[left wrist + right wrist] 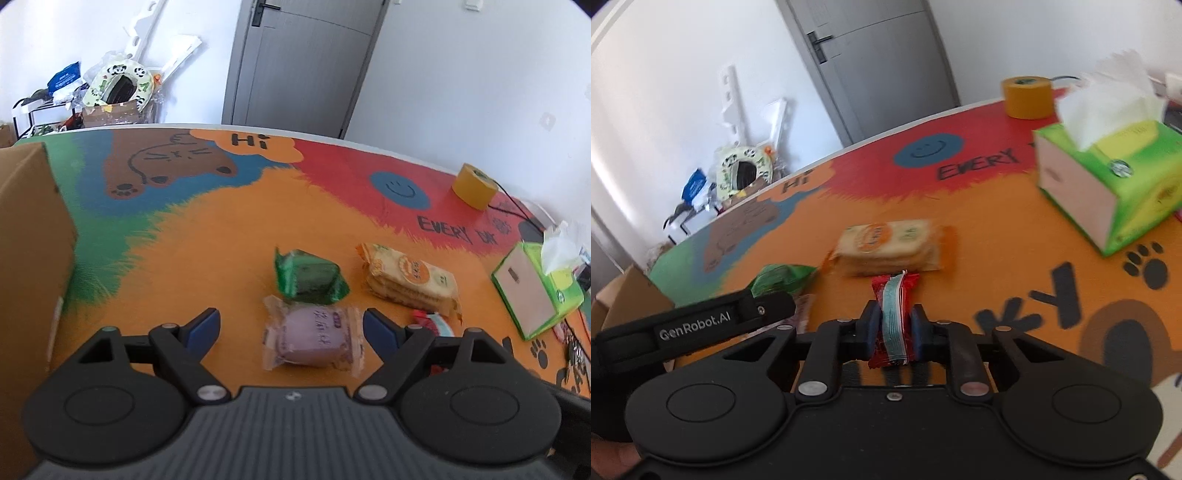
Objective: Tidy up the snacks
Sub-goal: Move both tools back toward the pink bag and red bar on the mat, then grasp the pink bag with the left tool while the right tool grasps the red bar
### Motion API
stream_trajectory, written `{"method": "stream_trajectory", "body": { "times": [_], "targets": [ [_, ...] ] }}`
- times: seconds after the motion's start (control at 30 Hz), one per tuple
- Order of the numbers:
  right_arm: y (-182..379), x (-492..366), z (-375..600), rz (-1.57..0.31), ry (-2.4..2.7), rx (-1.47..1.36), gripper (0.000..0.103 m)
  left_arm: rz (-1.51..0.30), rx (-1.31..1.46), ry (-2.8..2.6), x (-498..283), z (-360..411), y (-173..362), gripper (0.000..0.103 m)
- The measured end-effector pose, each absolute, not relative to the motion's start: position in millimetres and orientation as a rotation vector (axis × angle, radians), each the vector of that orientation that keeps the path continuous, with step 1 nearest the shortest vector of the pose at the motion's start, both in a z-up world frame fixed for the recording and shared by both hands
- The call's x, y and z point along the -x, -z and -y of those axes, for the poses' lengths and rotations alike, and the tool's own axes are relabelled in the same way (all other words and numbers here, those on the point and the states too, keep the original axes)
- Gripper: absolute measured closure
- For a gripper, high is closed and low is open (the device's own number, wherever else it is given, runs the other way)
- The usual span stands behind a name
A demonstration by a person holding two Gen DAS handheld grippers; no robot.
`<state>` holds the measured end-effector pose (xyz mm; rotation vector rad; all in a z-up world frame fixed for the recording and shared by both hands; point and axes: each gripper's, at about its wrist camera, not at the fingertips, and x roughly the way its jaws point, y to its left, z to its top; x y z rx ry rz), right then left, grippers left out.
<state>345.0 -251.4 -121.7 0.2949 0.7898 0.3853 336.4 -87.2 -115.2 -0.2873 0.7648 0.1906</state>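
My left gripper [291, 328] is open, and a purple pastry in a clear wrapper [314, 336] lies between its fingers, nearer the right finger, with neither pad pressing it. Just beyond lie a green wrapped snack [308, 275] and a yellow cracker pack [410, 280]. My right gripper [894, 325] is shut on a small red snack packet [894, 314], which stands edge-up between the blue pads. In the right wrist view the cracker pack [886, 245] lies just ahead and the green snack [783, 278] to the left. The left gripper's arm [694, 325] crosses that view at the left.
A cardboard box [29, 258] stands at the table's left edge. A green tissue box [1115, 184] sits to the right, a roll of yellow tape [474, 186] behind it with a black cable. The colourful mat [221, 236] covers the table; a grey door stands beyond.
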Motion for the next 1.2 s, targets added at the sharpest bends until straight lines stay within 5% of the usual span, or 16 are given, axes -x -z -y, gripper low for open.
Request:
{"method": "stream_trajectory", "body": {
  "times": [0.17, 0.23, 0.3, 0.37, 0.4, 0.5, 0.67, 1.2],
  "targets": [
    [124.8, -340.6, 265.4, -0.779, -0.345, -0.308, 0.083, -0.773, 0.222, -0.203, -336.1, 101.5, 122.4, 0.020],
    [124.8, -338.9, 266.3, -0.774, -0.340, -0.308, 0.083, -0.760, 0.207, -0.206, -333.4, 102.0, 122.6, 0.033],
    [123.5, -338.6, 264.1, -0.769, -0.339, -0.313, 0.073, -0.754, 0.189, -0.218, -331.6, 101.5, 121.5, 0.051],
    [122.1, -337.7, 261.9, -0.749, -0.341, -0.323, 0.041, -0.752, 0.200, -0.222, -329.4, 97.0, 120.3, 0.062],
    [120.8, -337.6, 256.7, -0.730, -0.336, -0.303, 0.039, -0.751, 0.202, -0.220, -328.7, 94.8, 120.0, 0.063],
    [123.7, -340.9, 246.5, -0.752, -0.342, -0.255, 0.043, -0.749, 0.232, -0.216, -324.3, 90.3, 119.0, 0.065],
    [126.4, -338.3, 244.4, -0.756, -0.307, -0.213, 0.081, -0.742, 0.257, -0.196, -314.8, 87.4, 115.2, 0.065],
    [90.7, -293.5, 249.0, -0.661, -0.417, -0.327, 0.082, -0.598, 0.308, -0.162, -256.9, 73.8, 64.6, 0.066]
  ]
}}
